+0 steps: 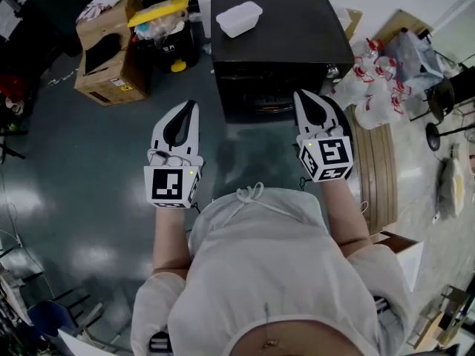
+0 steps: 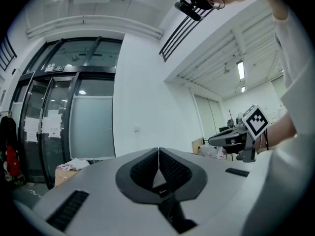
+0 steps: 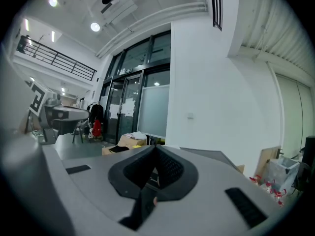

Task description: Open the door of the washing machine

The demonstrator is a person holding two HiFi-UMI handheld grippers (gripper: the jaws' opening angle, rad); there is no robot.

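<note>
The black washing machine [image 1: 278,35] stands ahead of me in the head view, its front face [image 1: 256,91] in shadow; the door looks shut. A white plastic tub [image 1: 239,18] lies on its top. My left gripper [image 1: 193,105] hangs over the floor to the left of the machine, jaws shut with nothing between them. My right gripper [image 1: 300,95] is just before the machine's front, also shut and empty. In the left gripper view the left gripper [image 2: 158,151] points level at a white wall. The right gripper [image 3: 156,149] sees the machine's top edge [image 3: 216,155] beyond it.
Cardboard boxes [image 1: 110,47] and a yellow-lidded bin [image 1: 162,13] stand at the back left. Plastic bags [image 1: 375,80] and a round wooden board [image 1: 377,165] lie to the right of the machine. Glass doors [image 2: 59,127] show to the left in the left gripper view.
</note>
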